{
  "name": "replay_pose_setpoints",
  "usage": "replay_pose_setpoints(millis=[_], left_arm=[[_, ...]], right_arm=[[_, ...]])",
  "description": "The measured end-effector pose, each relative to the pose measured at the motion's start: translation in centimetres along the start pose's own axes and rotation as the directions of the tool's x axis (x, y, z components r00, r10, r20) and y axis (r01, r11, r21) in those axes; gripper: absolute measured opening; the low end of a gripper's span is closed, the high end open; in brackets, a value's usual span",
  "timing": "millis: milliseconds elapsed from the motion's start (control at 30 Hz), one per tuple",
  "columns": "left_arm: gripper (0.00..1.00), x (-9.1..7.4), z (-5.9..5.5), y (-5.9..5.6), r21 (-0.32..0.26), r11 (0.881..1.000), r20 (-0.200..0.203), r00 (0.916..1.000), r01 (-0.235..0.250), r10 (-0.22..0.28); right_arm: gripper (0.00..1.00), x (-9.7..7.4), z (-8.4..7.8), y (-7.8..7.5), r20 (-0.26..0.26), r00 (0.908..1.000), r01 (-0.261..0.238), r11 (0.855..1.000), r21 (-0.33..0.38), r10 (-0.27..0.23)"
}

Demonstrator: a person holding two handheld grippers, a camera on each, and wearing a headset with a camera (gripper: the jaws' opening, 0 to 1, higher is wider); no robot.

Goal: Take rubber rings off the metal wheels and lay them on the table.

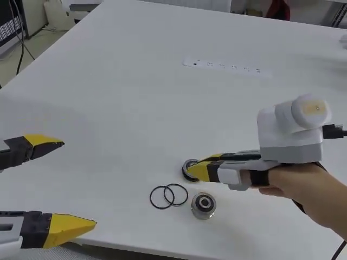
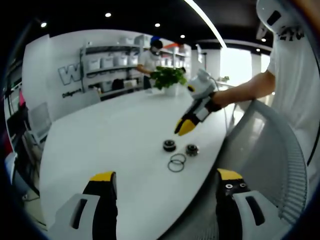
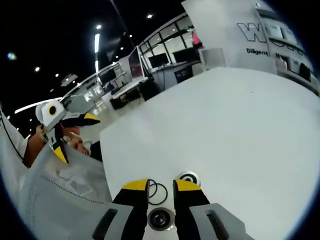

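Note:
Two black rubber rings (image 1: pixel 168 196) lie overlapping on the white table (image 1: pixel 135 97). To their right sits a silver metal wheel (image 1: pixel 203 206) that looks bare. A second wheel (image 1: pixel 188 168), dark around its rim, lies just behind them. My right gripper (image 1: pixel 196 171), held from the right, has its yellow tips right at this second wheel, narrowly open with nothing between them. In the right gripper view the rings (image 3: pixel 157 191) and both wheels (image 3: pixel 160 218) (image 3: pixel 188 176) lie just past its jaws. My left gripper (image 1: pixel 76 183) hovers wide open and empty at the left, well away from the parts.
A white power strip (image 1: pixel 227 66) lies flat farther back on the table. The table's near edge (image 1: pixel 162 254) runs just below the wheels. In the left gripper view, shelves and a person (image 2: pixel 150 57) stand beyond the table's far end, by a potted plant (image 2: pixel 170 80).

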State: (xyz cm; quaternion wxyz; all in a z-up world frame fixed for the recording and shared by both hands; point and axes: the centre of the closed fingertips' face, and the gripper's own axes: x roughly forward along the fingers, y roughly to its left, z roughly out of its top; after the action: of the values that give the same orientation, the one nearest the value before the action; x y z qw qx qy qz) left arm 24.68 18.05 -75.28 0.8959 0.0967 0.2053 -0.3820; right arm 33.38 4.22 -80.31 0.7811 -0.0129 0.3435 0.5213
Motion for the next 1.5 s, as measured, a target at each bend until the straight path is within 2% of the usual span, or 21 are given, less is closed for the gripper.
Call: replay_pose_setpoints(millis=[100, 200, 333, 467, 567, 667, 933, 1100, 1200, 1267, 1300, 1333, 1400, 1467, 1500], left_arm=[[0.82, 0.0, 0.1, -0.2, 0.004, 1.0, -0.001, 1.0, 0.006, -0.006], [0.82, 0.1, 0.2, -0.2, 0.011, 1.0, -0.003, 0.9999, 0.011, -0.011], [0.82, 0.1, 0.6, -0.2, 0.017, 1.0, 0.001, 0.9999, 0.015, -0.015], [0.82, 0.1, 1.3, 0.1, 0.028, 1.0, 0.004, 0.9999, 0.014, -0.014], [0.82, 0.1, 2.3, 0.1, 0.042, 0.999, 0.019, 0.9996, 0.02, -0.021], [0.82, 0.3, 3.3, -0.1, 0.068, 0.997, 0.024, 0.9991, 0.033, -0.035], [0.82, 1.5, 5.7, 0.0, 0.146, 0.986, 0.029, 0.9958, 0.081, -0.086], [0.83, 2.2, 7.8, 0.3, 0.189, 0.977, 0.055, 0.9927, 0.095, -0.107], [0.82, 2.8, 9.0, 0.4, 0.206, 0.972, 0.072, 0.9888, 0.113, -0.131], [0.82, 3.2, 10.3, -0.2, 0.22, 0.964, 0.101, 0.9793, 0.15, -0.175], [0.82, 3.4, 11.1, -0.7, 0.235, 0.956, 0.114, 0.9713, 0.178, -0.209], [0.82, 3.6, 11.4, -1.0, 0.248, 0.949, 0.112, 0.9672, 0.195, -0.228], [0.82, 4.2, 12.0, -1.1, 0.275, 0.939, 0.102, 0.9651, 0.206, -0.241], [0.82, 5.2, 12.6, -1.1, 0.297, 0.93, 0.102, 0.9609, 0.217, -0.257], [0.82, 5.4, 12.7, -1.2, 0.301, 0.927, 0.101, 0.9592, 0.224, -0.264]], right_arm=[[0.19, -0.9, 0.3, -0.3, 0.012, 0.9999, 0.009, 1.0, -0.028, -0.008], [0.24, -1.8, 0.7, -0.4, 0.022, 0.9993, 0.032, 0.995, -0.093, -0.03], [0.27, -2.8, 1.1, -0.1, 0.033, 0.9988, 0.039, 0.989, -0.143, -0.035], [0.3, -3.8, 1.5, -0.2, 0.034, 0.9966, 0.081, 0.967, -0.242, -0.075], [0.32, -4.5, 1.6, -0.1, 0.023, 0.9954, 0.095, 0.94, -0.329, -0.093], [0.32, -5.2, 2.0, 0.2, 0.03, 0.9952, 0.098, 0.934, -0.342, -0.094], [0.32, -6.4, 4.0, 0.1, 0.085, 0.9942, 0.091, 0.94, -0.329, -0.067], [0.33, -7.3, 4.8, -1.5, 0.112, 0.9878, 0.137, 0.945, -0.295, -0.109], [0.33, -7.6, 5.2, -1.8, 0.132, 0.9849, 0.145, 0.95, -0.277, -0.111], [0.33, -7.7, 5.4, -2.0, 0.142, 0.9838, 0.145, 0.952, -0.268, -0.11], [0.33, -7.6, 5.5, -2.2, 0.144, 0.9834, 0.146, 0.953, -0.265, -0.11], [0.33, -7.5, 5.5, -2.3, 0.146, 0.983, 0.147, 0.954, -0.262, -0.112], [0.33, -7.3, 5.8, -2.4, 0.159, 0.9817, 0.141, 0.961, -0.238, -0.105], [0.33, -6.8, 6.2, -1.9, 0.18, 0.9812, 0.107, 0.973, -0.205, -0.07], [0.33, -6.6, 6.3, -2.1, 0.179, 0.9813, 0.109, 0.972, -0.208, -0.071]])
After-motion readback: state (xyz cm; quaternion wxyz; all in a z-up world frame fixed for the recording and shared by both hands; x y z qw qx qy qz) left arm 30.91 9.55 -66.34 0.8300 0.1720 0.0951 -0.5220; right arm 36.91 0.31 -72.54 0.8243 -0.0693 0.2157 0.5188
